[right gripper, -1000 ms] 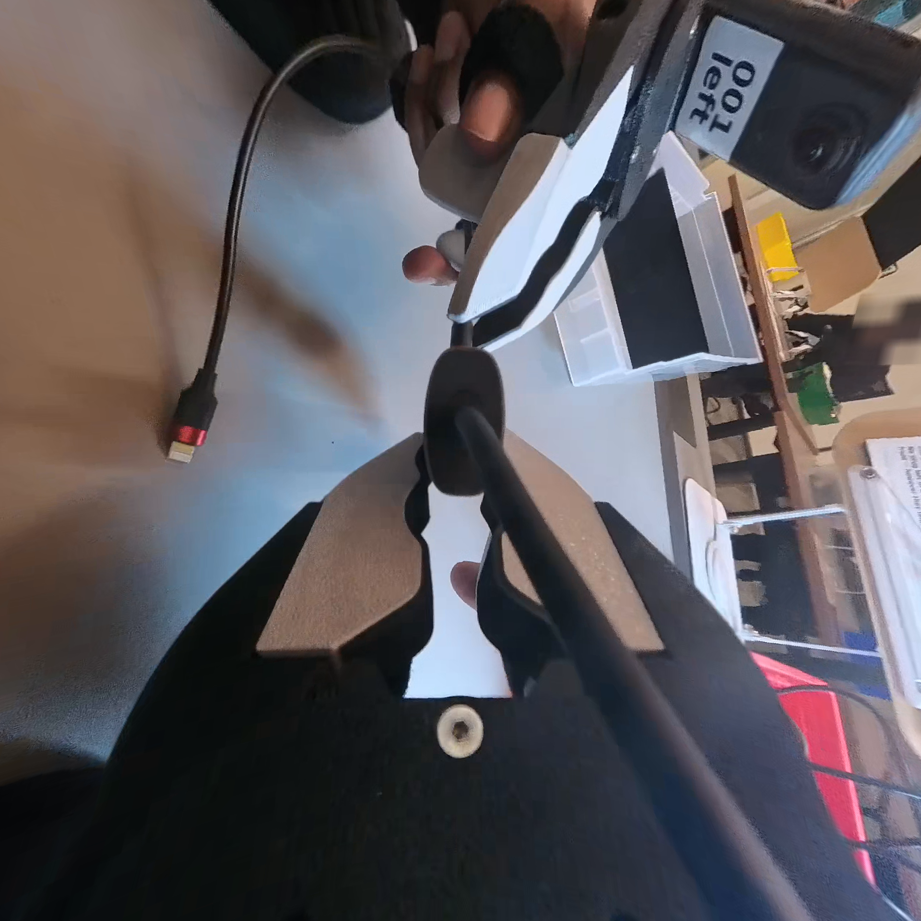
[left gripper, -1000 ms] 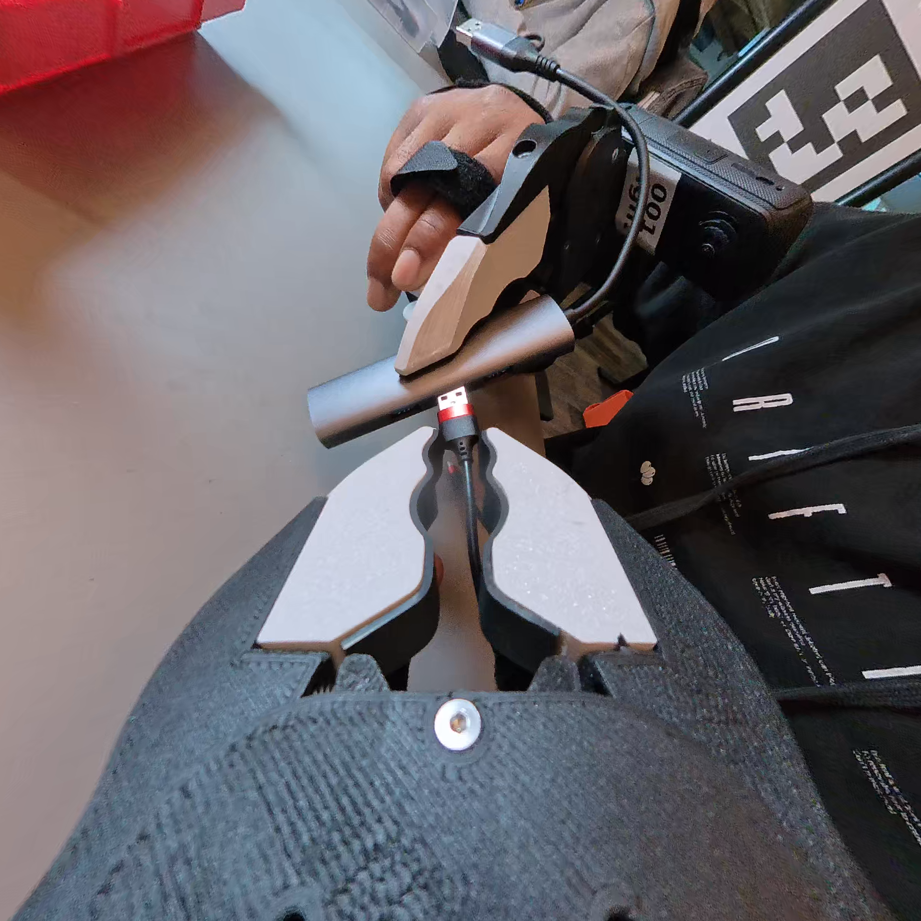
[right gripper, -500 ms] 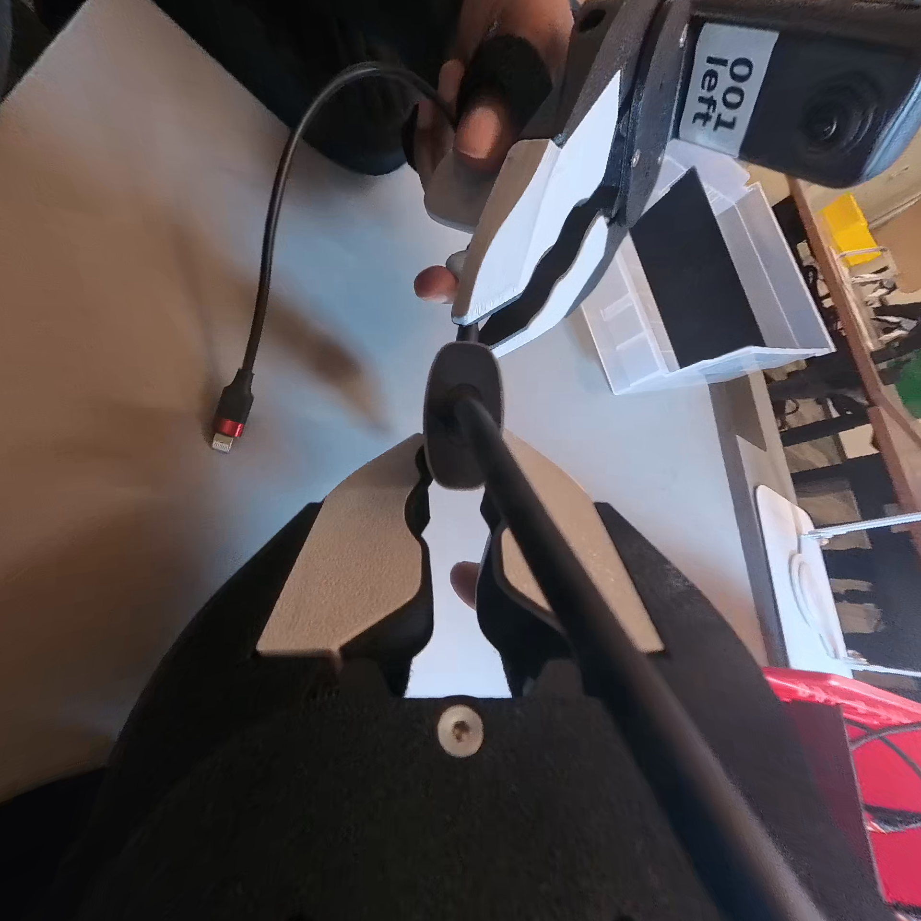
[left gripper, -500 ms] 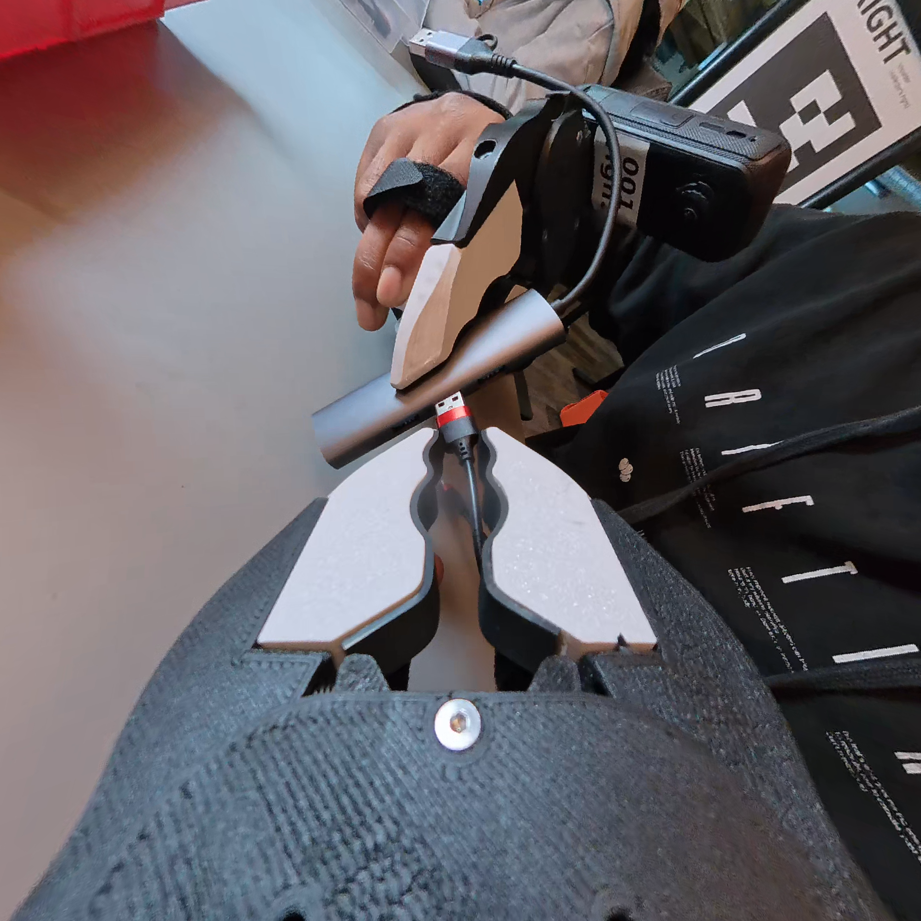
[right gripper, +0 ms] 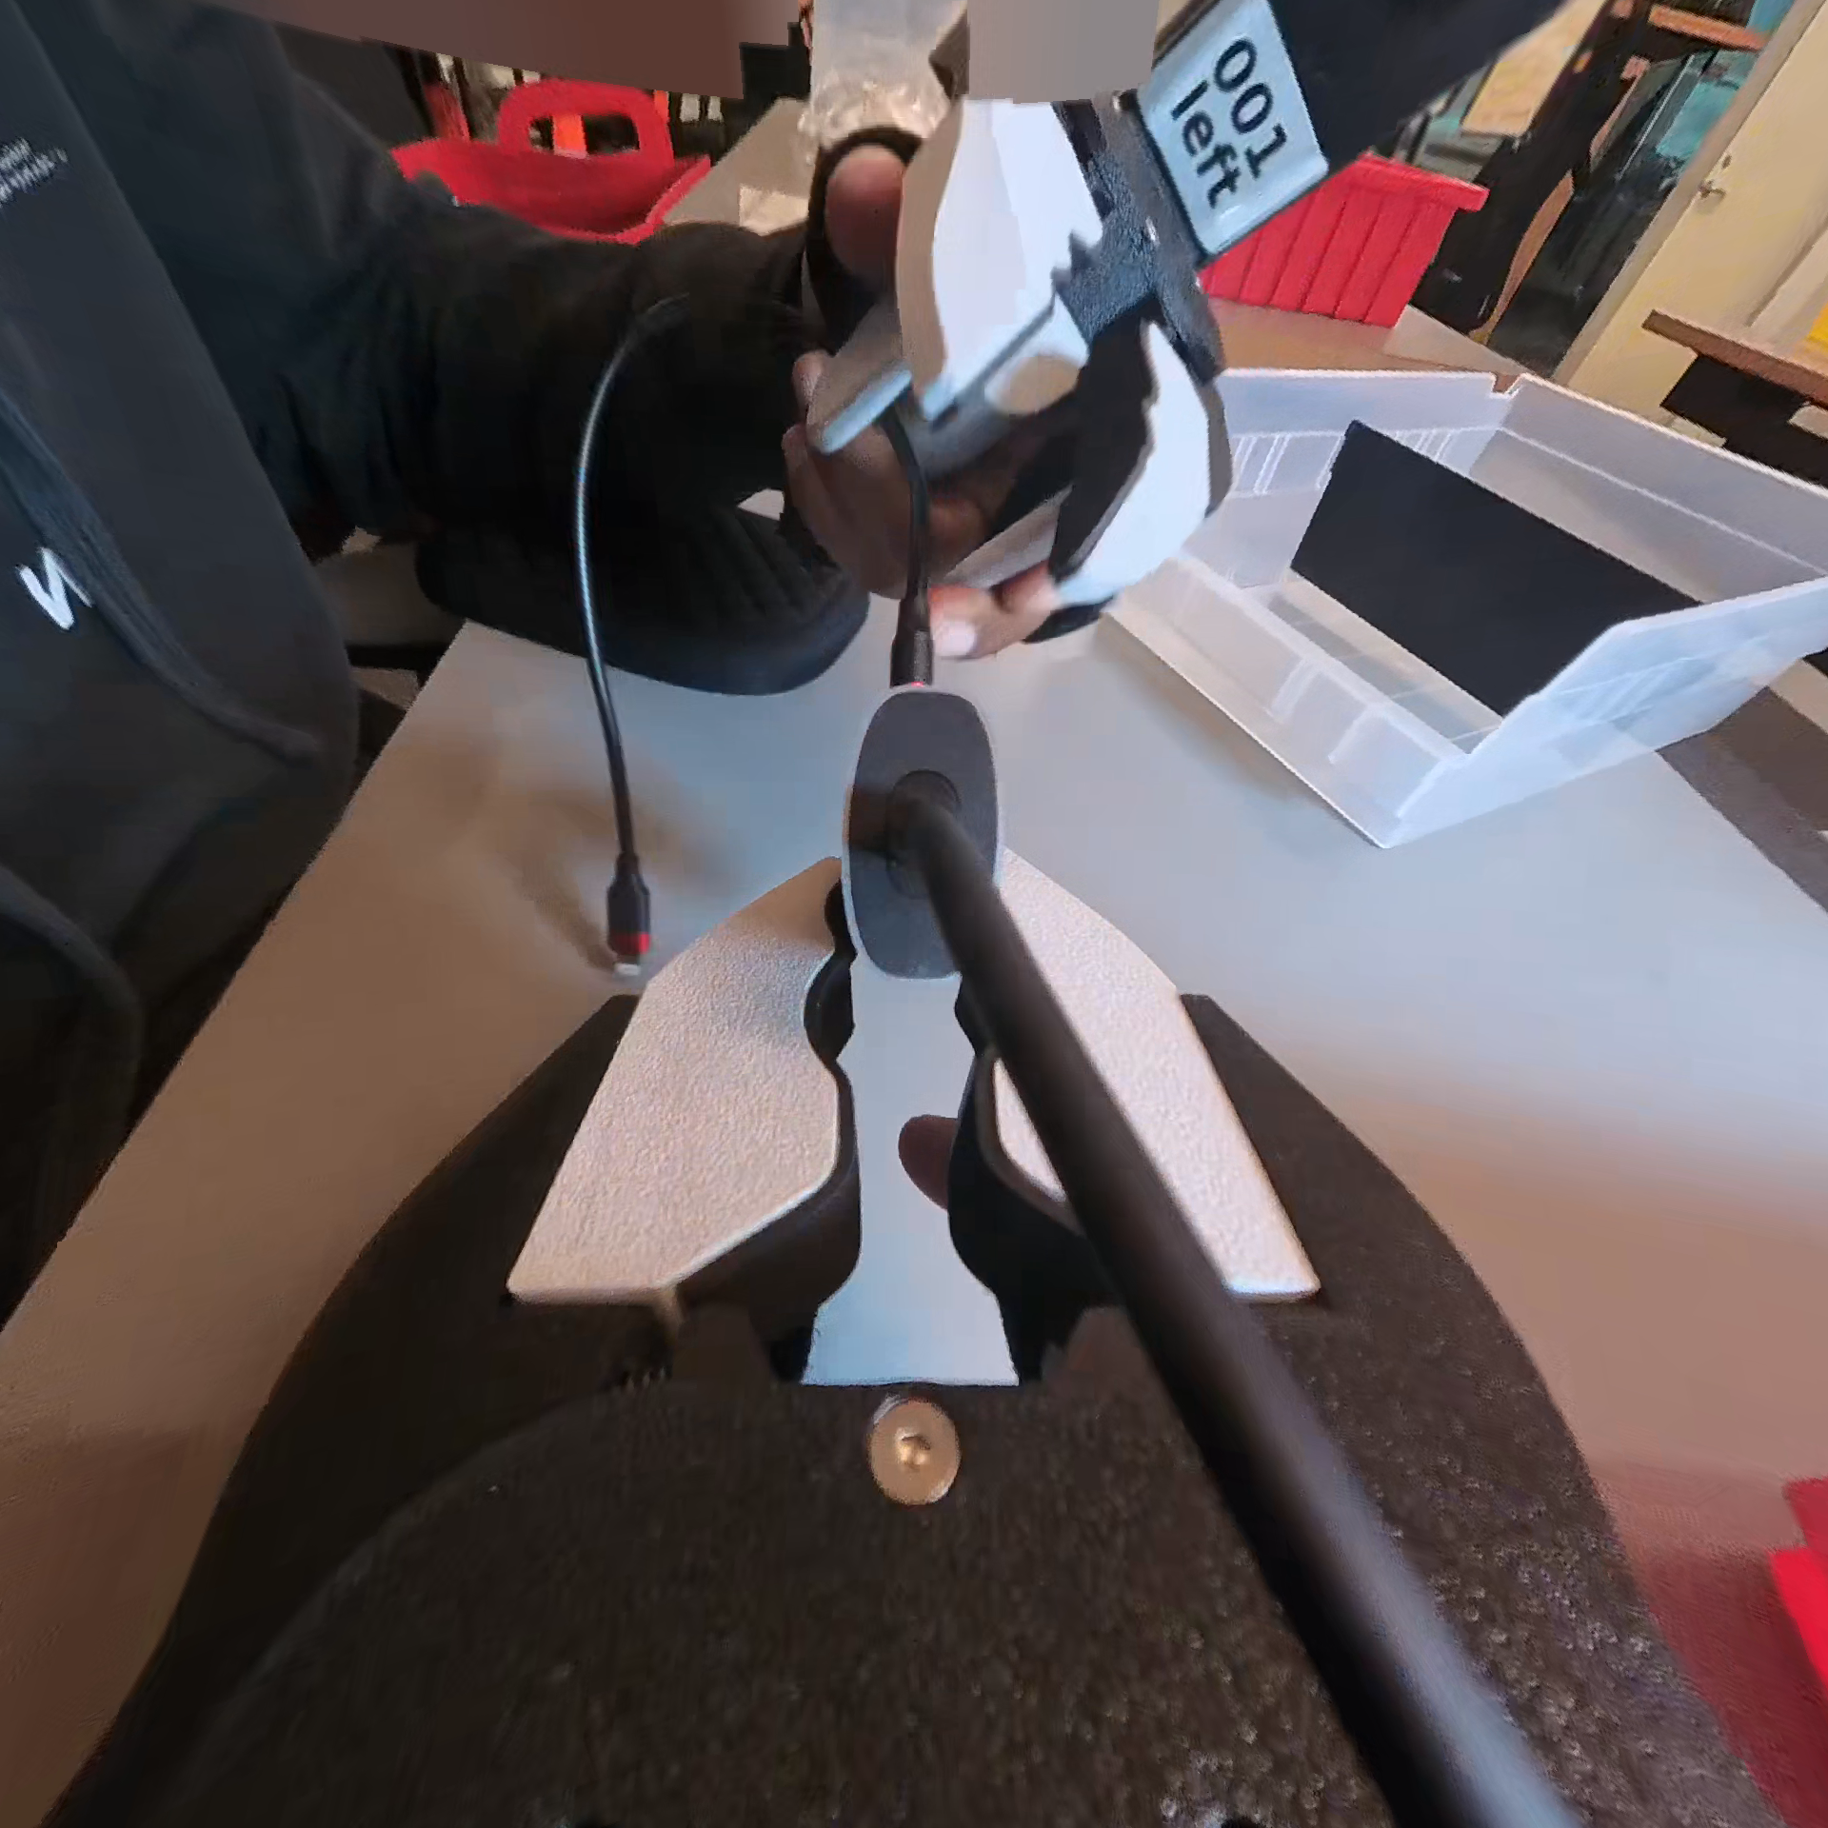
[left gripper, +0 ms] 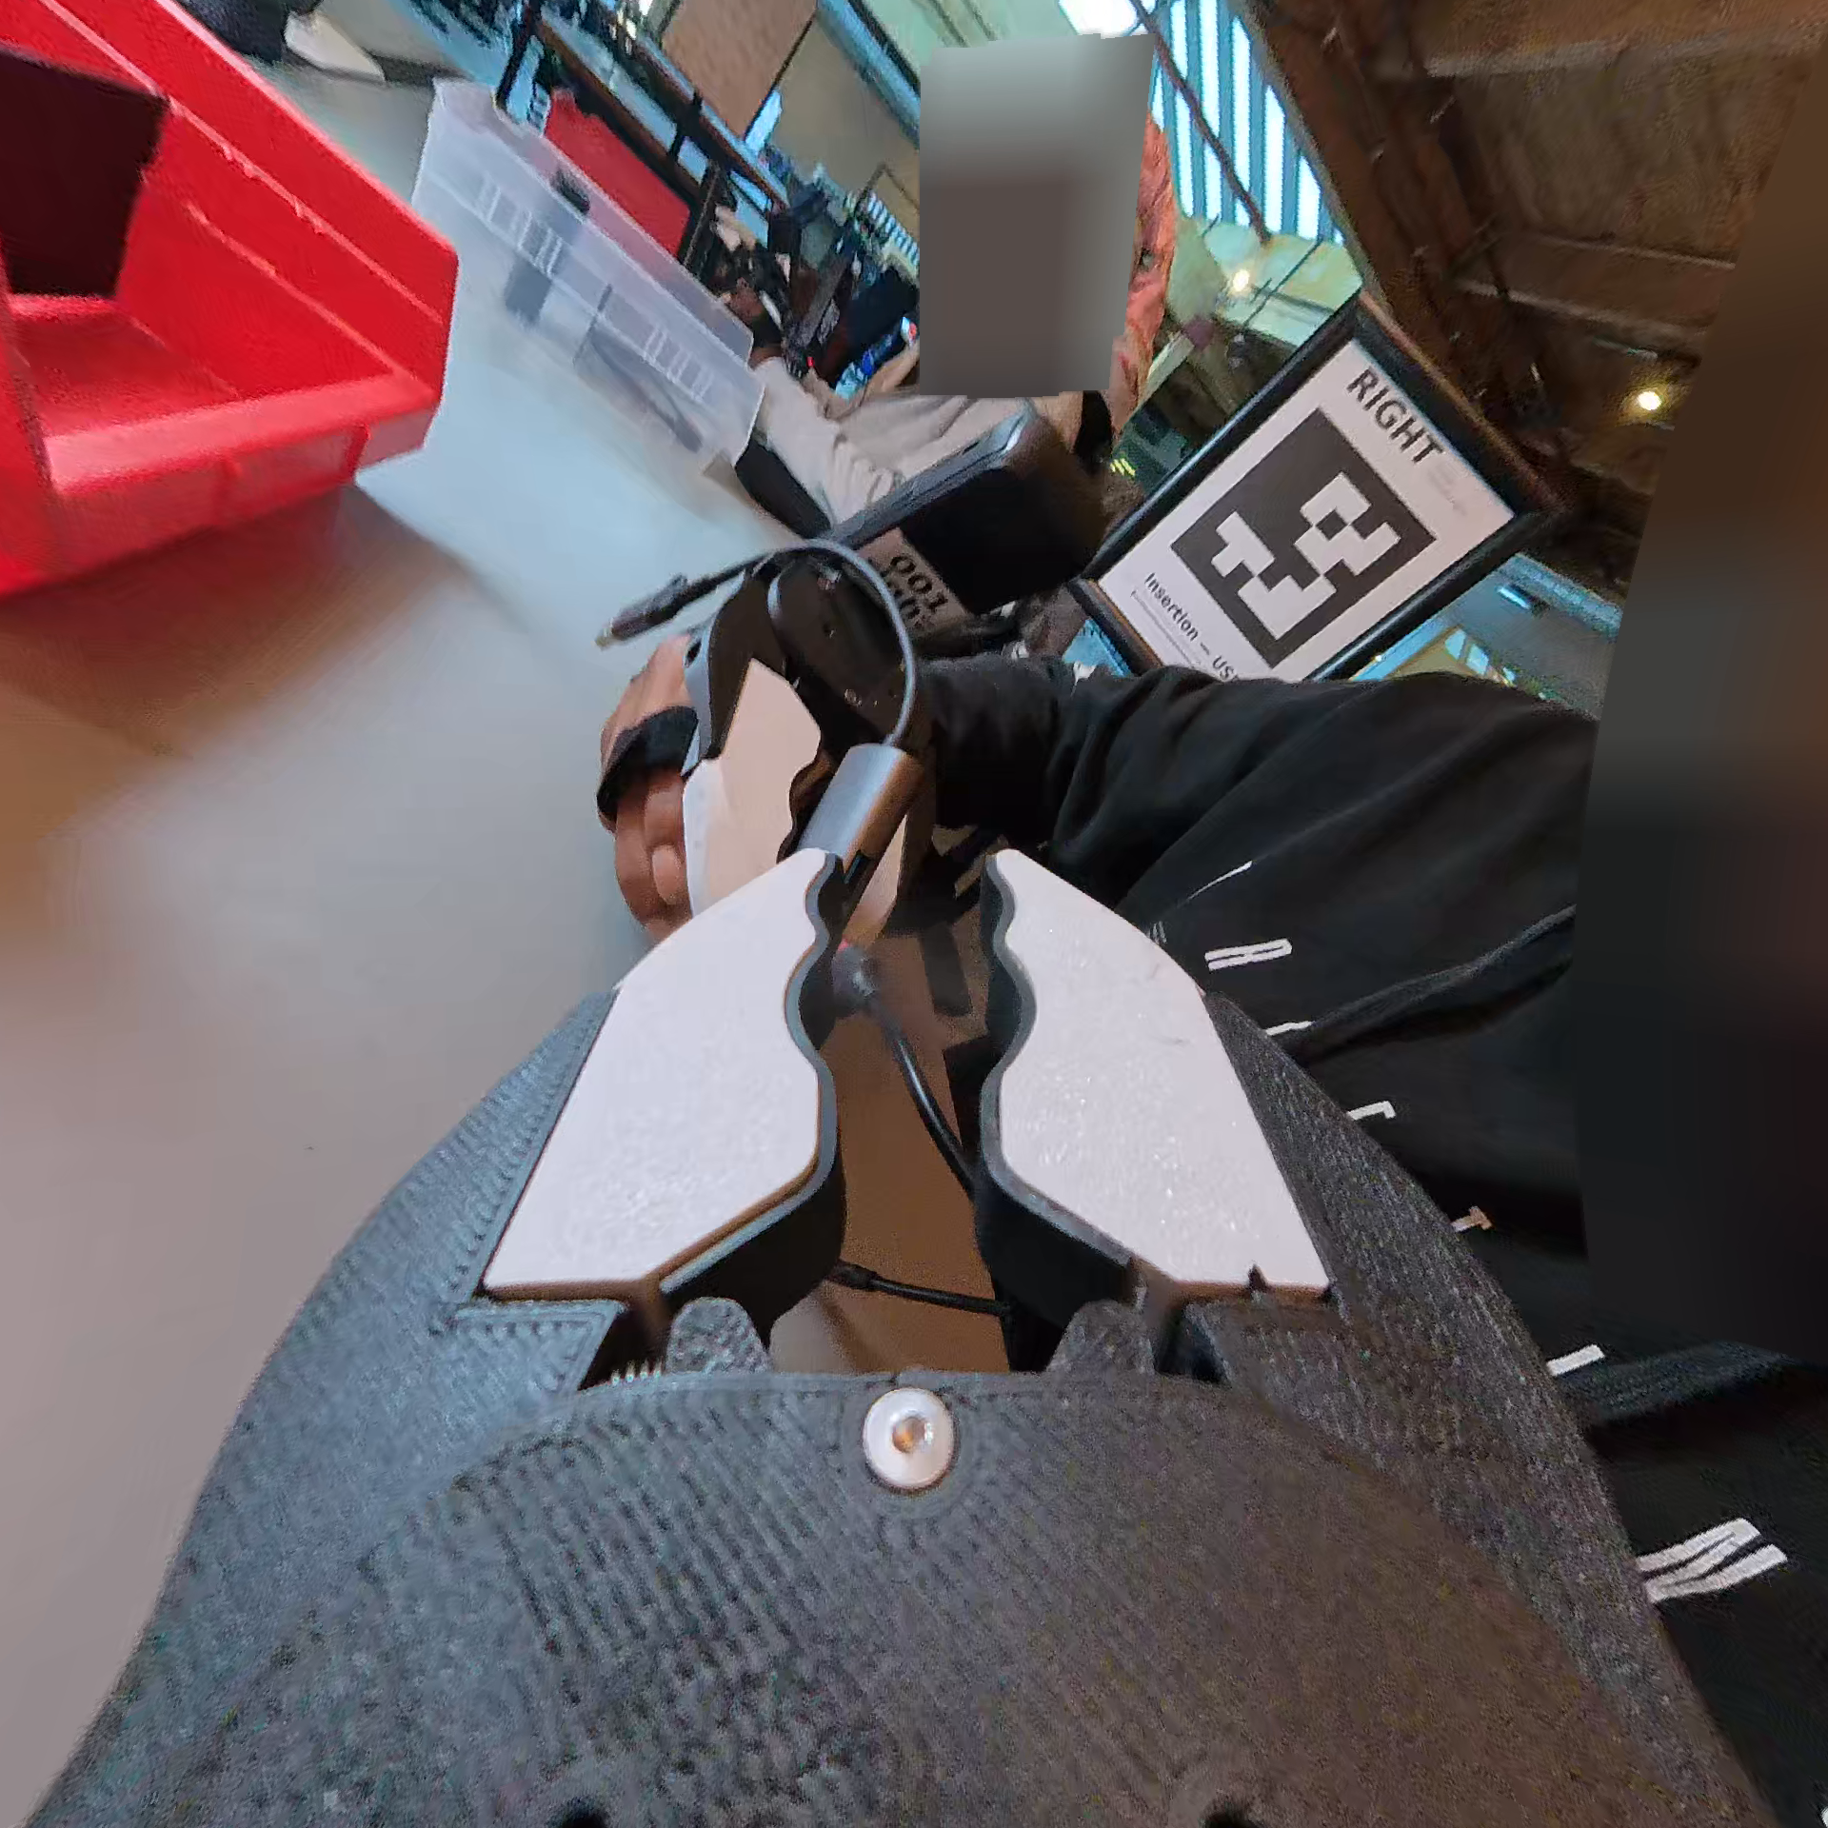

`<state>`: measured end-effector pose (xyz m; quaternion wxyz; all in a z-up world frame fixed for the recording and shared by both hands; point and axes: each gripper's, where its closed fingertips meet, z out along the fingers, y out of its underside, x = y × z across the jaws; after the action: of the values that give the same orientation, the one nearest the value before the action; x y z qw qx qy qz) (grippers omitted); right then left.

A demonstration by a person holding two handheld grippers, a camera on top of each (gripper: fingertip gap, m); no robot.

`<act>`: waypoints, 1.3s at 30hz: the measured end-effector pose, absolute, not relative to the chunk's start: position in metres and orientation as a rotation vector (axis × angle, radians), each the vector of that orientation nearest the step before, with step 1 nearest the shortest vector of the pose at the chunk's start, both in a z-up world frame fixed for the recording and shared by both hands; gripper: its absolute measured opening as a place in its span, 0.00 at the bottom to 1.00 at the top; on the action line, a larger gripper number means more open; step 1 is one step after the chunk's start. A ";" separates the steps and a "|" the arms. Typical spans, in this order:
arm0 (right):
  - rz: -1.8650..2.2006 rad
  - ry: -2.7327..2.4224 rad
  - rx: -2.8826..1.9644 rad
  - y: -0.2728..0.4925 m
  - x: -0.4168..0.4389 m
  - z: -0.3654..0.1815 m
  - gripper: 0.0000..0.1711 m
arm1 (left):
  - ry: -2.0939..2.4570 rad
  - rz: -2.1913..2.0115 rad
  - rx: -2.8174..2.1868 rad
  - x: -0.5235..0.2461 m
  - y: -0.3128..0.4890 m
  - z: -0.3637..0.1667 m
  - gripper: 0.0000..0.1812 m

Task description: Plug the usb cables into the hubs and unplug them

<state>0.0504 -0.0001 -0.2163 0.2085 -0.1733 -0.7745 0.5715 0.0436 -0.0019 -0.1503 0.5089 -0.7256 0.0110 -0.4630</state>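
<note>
My right gripper (right gripper: 920, 880) is shut on a grey USB hub (right gripper: 922, 841), seen end-on, with its thick black lead (right gripper: 1138, 1187) running back past the camera. A red-and-black USB plug (right gripper: 913, 661) sits against the hub's far side and looks plugged in. Its thin cable (right gripper: 594, 554) rises through my left gripper (right gripper: 950, 514), then loops down to a loose end (right gripper: 629, 920) on the table. In the left wrist view my left gripper (left gripper: 905, 870) is open, the cable (left gripper: 925, 1098) runs loose between its fingers, and the hub (left gripper: 863, 803) lies just ahead.
A clear plastic organiser box (right gripper: 1484, 613) stands on the grey table (right gripper: 1335, 969) to the right. A red bin (left gripper: 198, 346) is at the far left of the left wrist view. A framed marker board (left gripper: 1306, 534) and the person's black hoodie (left gripper: 1335, 890) are close by. The grippers' ends are close to 7 centimeters from one another.
My left gripper has opened and let go of the red-and-black plug, which now sits at the hub. Both cameras have tilted up, and the right gripper still holds the hub.
</note>
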 end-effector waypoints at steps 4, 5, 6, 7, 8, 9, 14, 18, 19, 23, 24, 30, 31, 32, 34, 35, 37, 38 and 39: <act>1.732 -2.090 -0.560 0.000 0.049 -0.207 0.10 | 0.003 -0.994 -1.649 0.018 -0.006 -0.130 0.17; 1.781 -2.063 -0.586 0.001 0.049 -0.202 0.10 | -0.015 -0.931 -1.633 0.006 -0.007 -0.128 0.17; 1.834 -2.031 -0.609 0.003 0.049 -0.197 0.10 | -0.026 -0.858 -1.627 -0.007 -0.008 -0.129 0.17; 1.888 -1.998 -0.630 0.004 0.048 -0.190 0.10 | -0.037 -0.805 -1.619 -0.017 -0.009 -0.130 0.16; 1.941 -1.961 -0.647 0.005 0.048 -0.184 0.10 | -0.052 -0.786 -1.606 -0.025 -0.011 -0.132 0.16; 1.992 -1.923 -0.660 0.006 0.048 -0.177 0.10 | -0.058 -0.787 -1.595 -0.029 -0.013 -0.133 0.16; 2.116 -1.803 -0.672 0.009 0.047 -0.158 0.10 | -0.096 -0.787 -1.567 -0.042 -0.012 -0.140 0.16; 2.145 -1.719 -0.691 0.019 0.046 -0.147 0.10 | -0.088 -0.561 -1.516 -0.061 -0.029 -0.112 0.15; 2.157 -1.693 -0.701 0.022 0.045 -0.145 0.10 | -0.080 -0.521 -1.490 -0.064 -0.035 -0.103 0.14; 2.267 -1.587 -0.718 0.032 0.044 -0.129 0.10 | -0.051 -0.482 -1.514 -0.057 -0.034 -0.110 0.13; 2.297 -1.565 -0.718 0.033 0.044 -0.124 0.10 | -0.028 -0.498 -1.544 -0.048 -0.027 -0.119 0.14; 2.305 -1.595 -0.748 0.016 0.042 -0.124 0.10 | 0.187 -0.499 -1.578 0.024 0.015 -0.118 0.15; 2.300 -1.605 -0.758 0.014 0.042 -0.126 0.10 | 0.212 -0.478 -1.580 0.029 0.018 -0.115 0.15; 2.295 -1.618 -0.764 0.012 0.042 -0.128 0.10 | 0.233 -0.472 -1.579 0.034 0.019 -0.113 0.14; 2.265 -1.654 -0.777 0.009 0.042 -0.134 0.10 | 0.241 -0.479 -1.573 0.039 0.018 -0.111 0.13; 2.246 -1.675 -0.783 0.007 0.041 -0.137 0.10 | 0.236 -0.488 -1.559 0.040 0.017 -0.109 0.12; 2.227 -1.705 -0.800 0.005 0.040 -0.142 0.10 | 0.227 -0.506 -1.552 0.040 0.016 -0.110 0.09; 2.225 -1.715 -0.813 0.004 0.039 -0.145 0.10 | 0.230 -0.497 -1.561 0.039 0.016 -0.112 0.07; 2.223 -1.725 -0.823 0.003 0.038 -0.147 0.10 | 0.234 -0.483 -1.565 0.039 0.016 -0.113 0.05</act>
<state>0.0379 0.0034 -0.1473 0.1047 -0.2791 -0.5851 0.7542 0.0385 0.0161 -0.1134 0.6771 -0.6961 0.1041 -0.2149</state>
